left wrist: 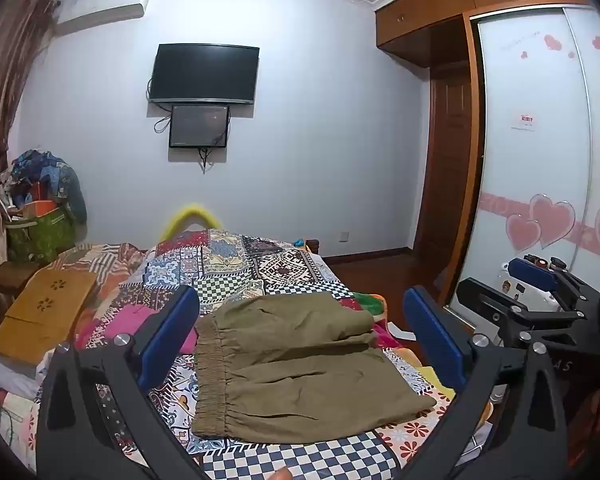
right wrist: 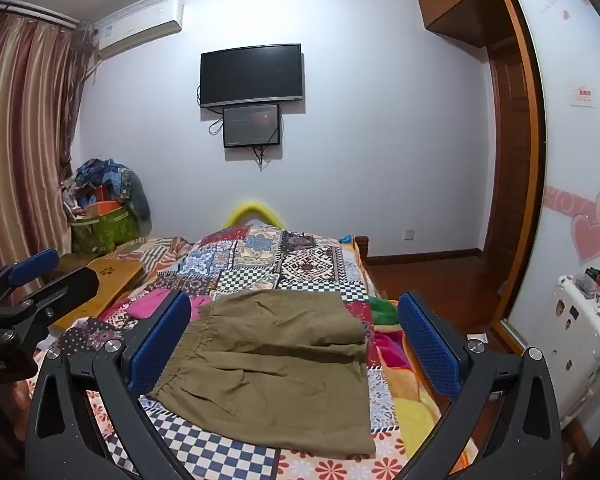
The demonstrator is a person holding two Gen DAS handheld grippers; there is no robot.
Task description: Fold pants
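Olive-green pants (left wrist: pixel 300 368) lie folded flat on the patchwork bedspread (left wrist: pixel 236 264), elastic waistband to the left. My left gripper (left wrist: pixel 300 312) hovers above them, jaws wide open, nothing between the blue pads (left wrist: pixel 168 336). In the right wrist view the same pants (right wrist: pixel 276 364) lie ahead and below my right gripper (right wrist: pixel 294 316), which is also wide open and empty. Each gripper appears at the edge of the other's view: the right one (left wrist: pixel 540 280) on the right, the left one (right wrist: pixel 28 276) on the left.
A wooden lap board (left wrist: pixel 44 312) and pink cloth (left wrist: pixel 132 316) lie left of the pants. A bag of clutter (left wrist: pixel 40 216) stands by the curtain. A wardrobe with sliding doors (left wrist: pixel 540 140) and a white appliance (right wrist: pixel 584 332) are to the right. A TV (left wrist: pixel 204 74) hangs on the far wall.
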